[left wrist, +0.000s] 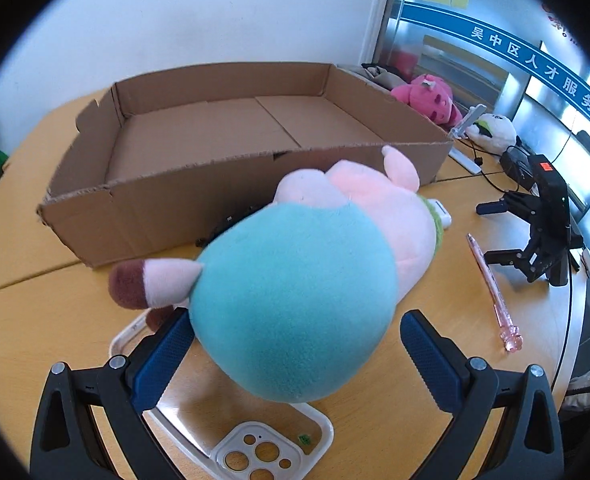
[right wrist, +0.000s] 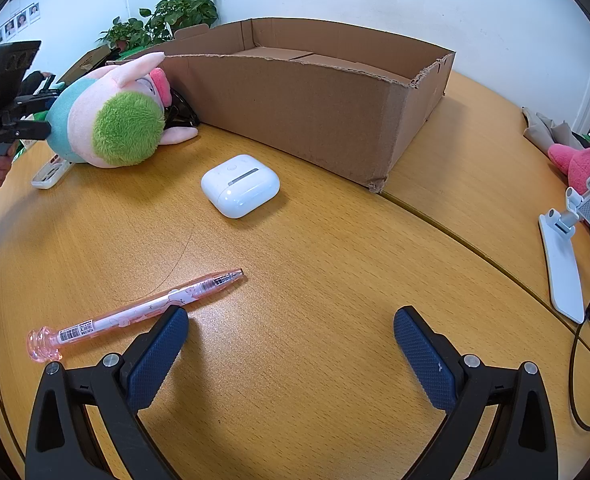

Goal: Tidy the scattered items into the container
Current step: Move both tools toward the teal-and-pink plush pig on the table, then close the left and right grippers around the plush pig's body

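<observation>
Beside the shallow brown cardboard box lies the soft pink-and-teal plush pig — your left gripper gapes wide, empty; pinch its squashy, light teal belly.

Left gripper, right gripper — black frames, silver screws, blue textured pads

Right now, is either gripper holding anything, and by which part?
Nothing held. The left gripper stands open around the teal rear of the plush pig; the right gripper is open beside the pen.
</observation>
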`<state>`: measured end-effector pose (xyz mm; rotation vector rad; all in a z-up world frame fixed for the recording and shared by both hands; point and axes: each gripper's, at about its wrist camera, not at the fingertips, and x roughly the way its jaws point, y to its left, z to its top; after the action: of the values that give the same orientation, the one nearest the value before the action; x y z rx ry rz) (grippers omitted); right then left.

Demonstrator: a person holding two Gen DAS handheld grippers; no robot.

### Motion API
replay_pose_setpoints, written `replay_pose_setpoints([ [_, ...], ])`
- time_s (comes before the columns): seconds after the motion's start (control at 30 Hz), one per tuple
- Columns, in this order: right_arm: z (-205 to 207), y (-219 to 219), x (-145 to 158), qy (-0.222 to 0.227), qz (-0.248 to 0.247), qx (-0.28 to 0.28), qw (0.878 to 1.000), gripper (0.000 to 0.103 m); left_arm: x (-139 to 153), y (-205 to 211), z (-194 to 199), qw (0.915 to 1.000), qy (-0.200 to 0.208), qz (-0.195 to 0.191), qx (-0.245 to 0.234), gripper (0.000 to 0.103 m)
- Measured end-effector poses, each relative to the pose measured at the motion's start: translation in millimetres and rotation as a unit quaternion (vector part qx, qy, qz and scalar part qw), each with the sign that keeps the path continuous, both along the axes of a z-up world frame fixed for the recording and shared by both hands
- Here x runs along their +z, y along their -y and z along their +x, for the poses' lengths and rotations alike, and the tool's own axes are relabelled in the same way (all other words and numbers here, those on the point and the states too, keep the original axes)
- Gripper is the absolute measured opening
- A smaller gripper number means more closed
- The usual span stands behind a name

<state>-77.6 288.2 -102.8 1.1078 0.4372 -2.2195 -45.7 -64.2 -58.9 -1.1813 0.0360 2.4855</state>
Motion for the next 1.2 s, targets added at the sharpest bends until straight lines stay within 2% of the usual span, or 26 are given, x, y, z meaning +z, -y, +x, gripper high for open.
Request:
replay_pose_setpoints([
  [0.13, 0, 0, 0, 0.0, 0.0, 0.0, 1.0, 0.103, -4, 1, -3, 1.0, 0.006, 0.005, -0.004, 0.102],
  [0.4, 0, 0, 0, 0.0, 0.0, -0.001, 1.0, 0.103, -10, 10, -10, 0.9989, 0.023, 0.041, -0.005, 0.1],
  [0.57, -1, 1, 0, -0.001, 0.001, -0.014, 1.0, 0.103, -11, 12, -13, 0.9984, 0.027, 0.05, -0.01, 0.095],
  [0.83, -4, 8, 1, 0.0, 0.001, -0.023, 1.0, 0.103, -14, 9, -6, 0.9982, 0.029, 0.051, -0.008, 0.094],
  [0.97, 0, 6, 0, 0.008, 0.008, -0.032, 0.999, 0.103, -17, 12, -4, 0.9972, 0.032, 0.068, 0.004, 0.094],
  [1.0, 1, 4, 3, 0.008, 0.024, -0.042, 0.999, 0.103, -19, 12, -3, 0.9969, 0.034, 0.071, 0.005, 0.094],
  [1.07, 7, 4, 22, -0.032, 0.036, -0.067, 0.997, 0.103, -22, 13, -2, 0.9971, 0.036, 0.067, 0.002, 0.094],
  [1.13, 15, 6, 51, -0.054, -0.007, -0.071, 0.996, 0.103, -25, 13, -1, 0.9971, 0.042, 0.063, 0.003, 0.094],
  [1.2, 22, 20, 85, -0.074, -0.08, -0.064, 0.992, 0.103, -28, 15, -1, 0.9964, 0.048, 0.069, 0.007, 0.094],
])
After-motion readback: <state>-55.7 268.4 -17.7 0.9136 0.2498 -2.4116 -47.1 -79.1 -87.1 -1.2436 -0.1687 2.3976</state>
